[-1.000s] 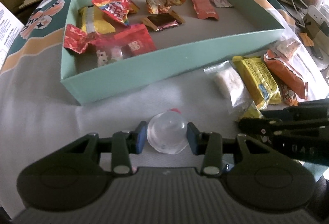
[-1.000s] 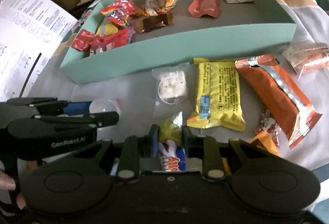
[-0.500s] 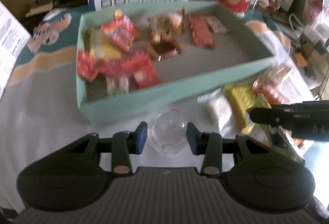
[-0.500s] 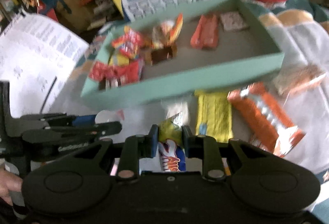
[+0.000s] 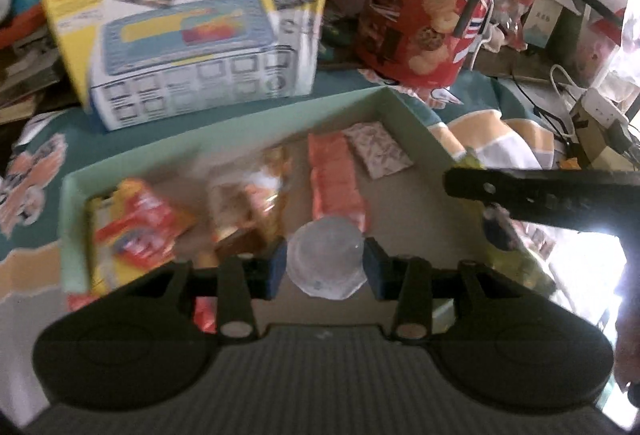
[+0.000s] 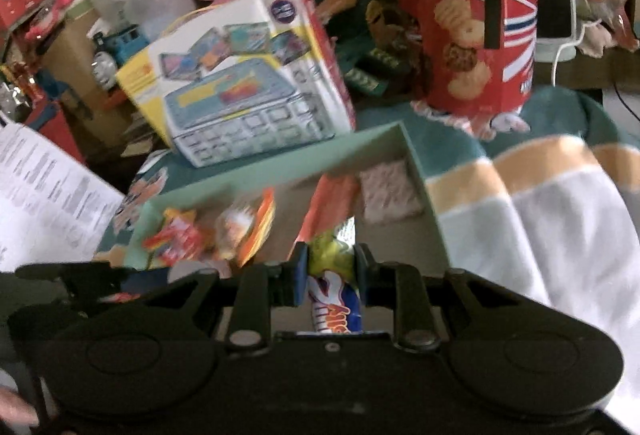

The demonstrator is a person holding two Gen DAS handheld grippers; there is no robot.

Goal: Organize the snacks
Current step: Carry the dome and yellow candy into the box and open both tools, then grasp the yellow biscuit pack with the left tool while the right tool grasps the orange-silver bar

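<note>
My left gripper [image 5: 325, 264] is shut on a clear jelly cup [image 5: 326, 261] and holds it over the mint-green box [image 5: 224, 125]. My right gripper [image 6: 331, 269] is shut on a yellow and blue snack packet [image 6: 334, 287], also held over the box [image 6: 280, 161] near its right end. Inside the box lie several wrapped snacks: a red and yellow pack [image 5: 138, 229], an orange-red wrapper [image 5: 334, 179] and a small patterned sachet [image 5: 378, 149]. The right gripper's arm [image 5: 540, 191] shows at the right of the left wrist view.
Behind the box stand a toy cash-register carton [image 5: 200, 47] and a red biscuit tin [image 5: 424, 31]. An open leaflet [image 6: 44, 203] lies at the left. A striped cloth [image 6: 540, 195] covers the surface to the right. Clutter and cables fill the far right.
Both grippers have lifted off the cloth with their snacks and moved forward over the box. The loose snacks on the cloth have dropped out of view.
</note>
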